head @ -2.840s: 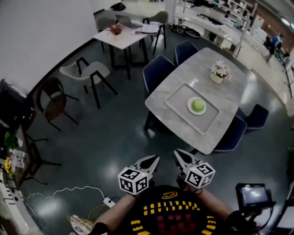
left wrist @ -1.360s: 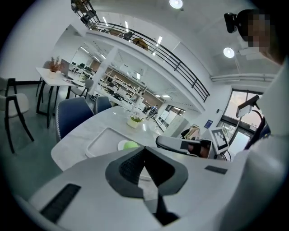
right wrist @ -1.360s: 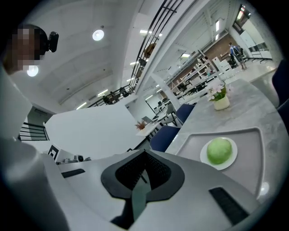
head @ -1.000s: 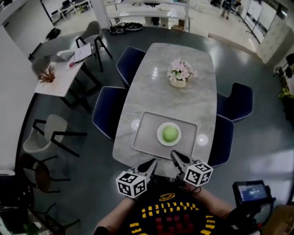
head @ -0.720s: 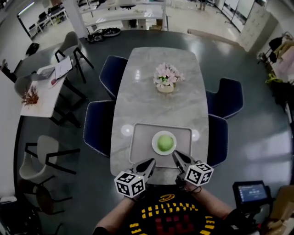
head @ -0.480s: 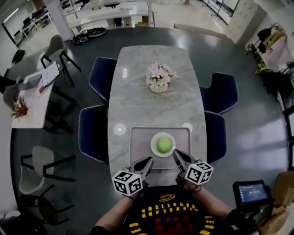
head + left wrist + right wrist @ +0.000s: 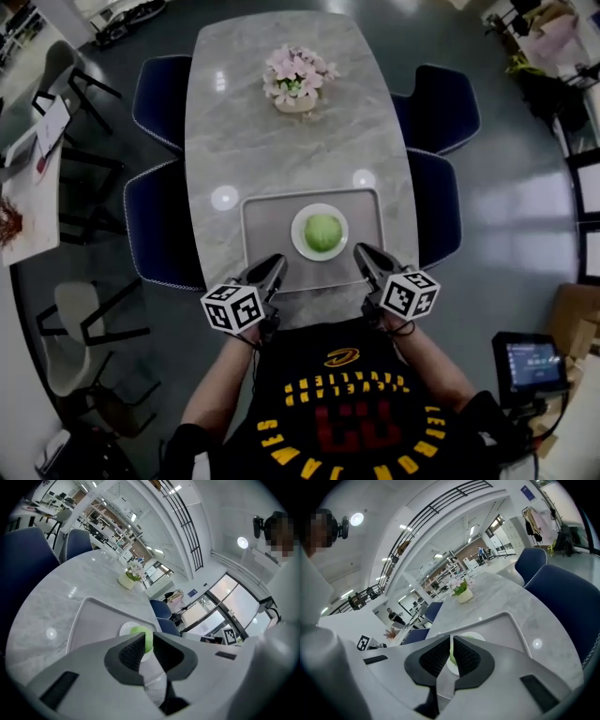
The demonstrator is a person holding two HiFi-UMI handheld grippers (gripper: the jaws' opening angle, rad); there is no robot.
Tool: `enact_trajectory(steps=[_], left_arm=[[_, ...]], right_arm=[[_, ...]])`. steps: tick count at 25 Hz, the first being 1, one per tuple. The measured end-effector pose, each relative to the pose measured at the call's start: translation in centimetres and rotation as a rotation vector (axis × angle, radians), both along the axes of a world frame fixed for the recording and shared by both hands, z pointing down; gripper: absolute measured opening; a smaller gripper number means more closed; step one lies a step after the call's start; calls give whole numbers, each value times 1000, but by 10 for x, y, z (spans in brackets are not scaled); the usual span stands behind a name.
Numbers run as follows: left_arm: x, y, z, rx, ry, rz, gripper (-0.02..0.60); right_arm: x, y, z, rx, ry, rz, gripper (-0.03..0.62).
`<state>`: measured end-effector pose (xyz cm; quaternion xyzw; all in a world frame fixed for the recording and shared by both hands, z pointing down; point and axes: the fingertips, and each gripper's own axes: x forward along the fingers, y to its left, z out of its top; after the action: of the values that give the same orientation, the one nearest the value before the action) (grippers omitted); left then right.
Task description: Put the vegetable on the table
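Note:
A round green vegetable (image 7: 322, 232) sits on a white plate (image 7: 297, 236) in a grey tray (image 7: 265, 223) at the near end of the marble table (image 7: 281, 159). My left gripper (image 7: 276, 266) hovers over the tray's near left corner. Its jaws are opening by a narrow gap with nothing between them. My right gripper (image 7: 361, 253) hangs at the tray's near right corner, shut and empty. In the left gripper view the vegetable (image 7: 138, 630) shows just beyond the left gripper (image 7: 149, 638). In the right gripper view a green sliver of the vegetable (image 7: 452, 659) shows past the right gripper (image 7: 451, 641).
A vase of pink flowers (image 7: 295, 75) stands at the table's far end. Dark blue chairs (image 7: 159, 225) flank both long sides (image 7: 436, 108). A small screen (image 7: 532, 361) sits on a stand at my right. A white side table (image 7: 28, 141) is far left.
The view has closed in on the marble table. Both grippers now reach over its near edge, one on each side of the plate. The left and right grippers stand farther apart.

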<state>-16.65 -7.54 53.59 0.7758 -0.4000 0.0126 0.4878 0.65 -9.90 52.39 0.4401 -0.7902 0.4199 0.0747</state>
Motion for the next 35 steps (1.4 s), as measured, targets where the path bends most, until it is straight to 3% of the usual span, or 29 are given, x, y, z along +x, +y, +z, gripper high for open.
enact_trajectory(steps=[6,12,26,35], left_arm=[[13,-10,46,-116,-13,25,89],[17,-38,93,-206,-55,20,91],[23,-30,115,-290,-88,73,91],[34,-35,118,-302,-68,93,91]], right_arm=[[23,-16,36,-54,11,6,61],[25,-33,97,-167,26,-98,61],[13,-24,121,-255,72,-128,61],[7,-26,137,-303,74,-143,61]])
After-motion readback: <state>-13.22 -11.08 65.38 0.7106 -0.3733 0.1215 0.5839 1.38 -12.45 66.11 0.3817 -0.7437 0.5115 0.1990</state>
